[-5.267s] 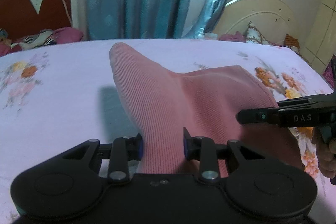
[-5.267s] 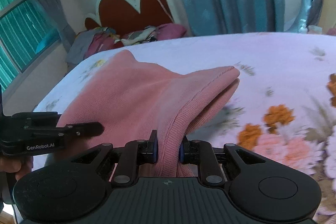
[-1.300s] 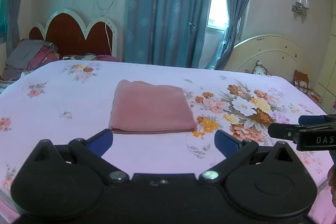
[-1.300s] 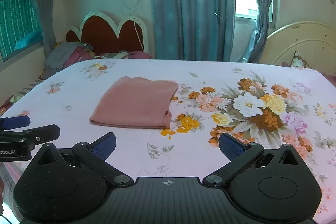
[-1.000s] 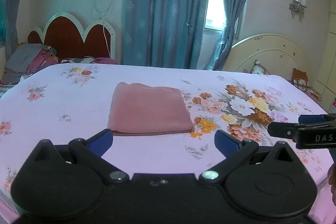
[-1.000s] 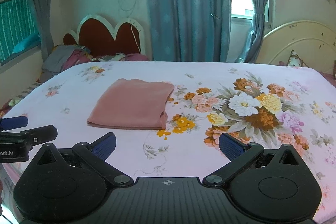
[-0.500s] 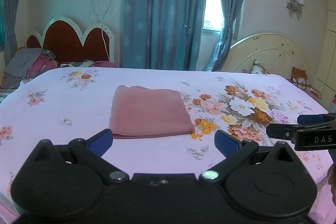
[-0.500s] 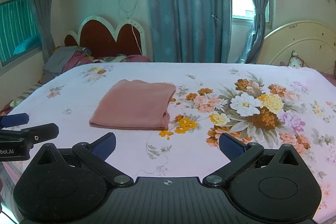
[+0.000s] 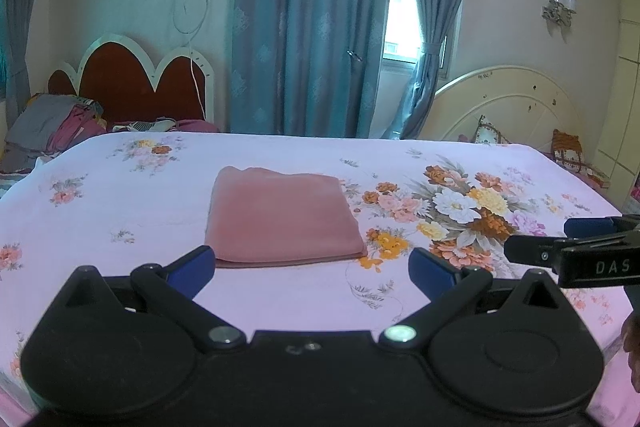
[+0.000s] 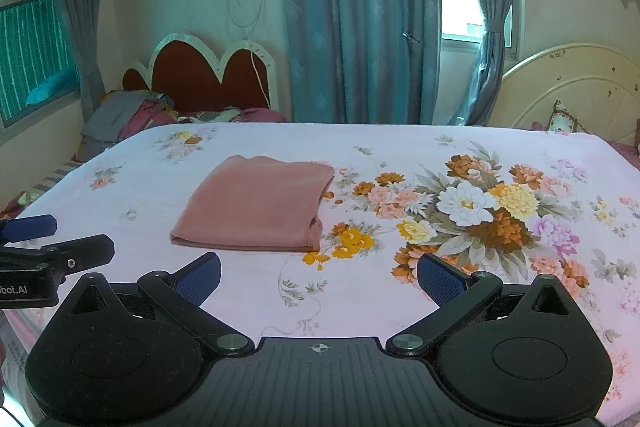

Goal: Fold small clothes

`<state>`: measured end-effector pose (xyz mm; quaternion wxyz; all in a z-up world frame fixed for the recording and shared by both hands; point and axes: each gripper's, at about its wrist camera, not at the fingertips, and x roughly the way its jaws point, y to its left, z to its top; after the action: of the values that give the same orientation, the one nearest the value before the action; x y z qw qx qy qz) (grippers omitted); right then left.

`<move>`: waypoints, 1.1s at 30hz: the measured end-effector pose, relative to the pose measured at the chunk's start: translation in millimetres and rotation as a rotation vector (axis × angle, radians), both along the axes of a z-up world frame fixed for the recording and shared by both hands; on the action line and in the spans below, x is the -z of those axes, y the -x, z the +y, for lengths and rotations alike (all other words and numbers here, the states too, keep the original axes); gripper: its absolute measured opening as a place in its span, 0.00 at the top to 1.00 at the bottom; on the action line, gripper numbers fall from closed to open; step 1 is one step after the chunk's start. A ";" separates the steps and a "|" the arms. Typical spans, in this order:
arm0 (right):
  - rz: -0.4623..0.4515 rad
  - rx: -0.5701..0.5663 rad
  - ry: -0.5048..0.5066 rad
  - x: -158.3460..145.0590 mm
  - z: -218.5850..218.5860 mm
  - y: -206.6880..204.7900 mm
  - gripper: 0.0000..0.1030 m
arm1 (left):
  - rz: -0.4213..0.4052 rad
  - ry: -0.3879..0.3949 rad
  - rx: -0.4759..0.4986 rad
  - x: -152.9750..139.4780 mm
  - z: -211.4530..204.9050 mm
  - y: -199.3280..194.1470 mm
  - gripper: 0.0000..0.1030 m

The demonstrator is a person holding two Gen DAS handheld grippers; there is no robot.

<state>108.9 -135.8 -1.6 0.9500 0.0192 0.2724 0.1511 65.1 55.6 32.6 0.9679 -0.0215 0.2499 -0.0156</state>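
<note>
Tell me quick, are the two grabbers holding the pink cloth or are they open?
Left gripper: jaws open, holding nothing.
Right gripper: jaws open, holding nothing.
The pink cloth lies folded on the bed.

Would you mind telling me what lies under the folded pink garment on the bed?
The folded pink garment rests directly on the floral bedsheet. Whatever print or object sits beneath it is covered.

Bedsheet point(image 9: 120, 203) lies bare on all sides of folded pink cloth point(image 9: 280, 215). Both grippers, left point(image 9: 312, 269) and right point(image 10: 318, 277), gape wide, well short of it. Clothes pile point(image 10: 120, 119) sits beyond the far left edge.
</note>
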 end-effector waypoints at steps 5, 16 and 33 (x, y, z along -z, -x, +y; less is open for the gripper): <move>0.000 0.000 0.000 -0.4 0.0 0.4 0.00 | -0.002 0.003 0.002 -0.8 0.4 0.0 0.00; -0.003 0.002 -0.001 -1.1 0.7 2.0 0.00 | -0.011 0.005 0.011 -3.7 5.2 0.9 0.00; -0.007 0.002 -0.010 -2.2 0.4 0.1 0.00 | -0.031 -0.017 0.017 -5.3 9.0 -1.1 0.02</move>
<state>108.9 -135.4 0.6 0.9510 0.0238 0.2685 0.1517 66.2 64.6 37.9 0.9716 -0.0109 0.2354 -0.0219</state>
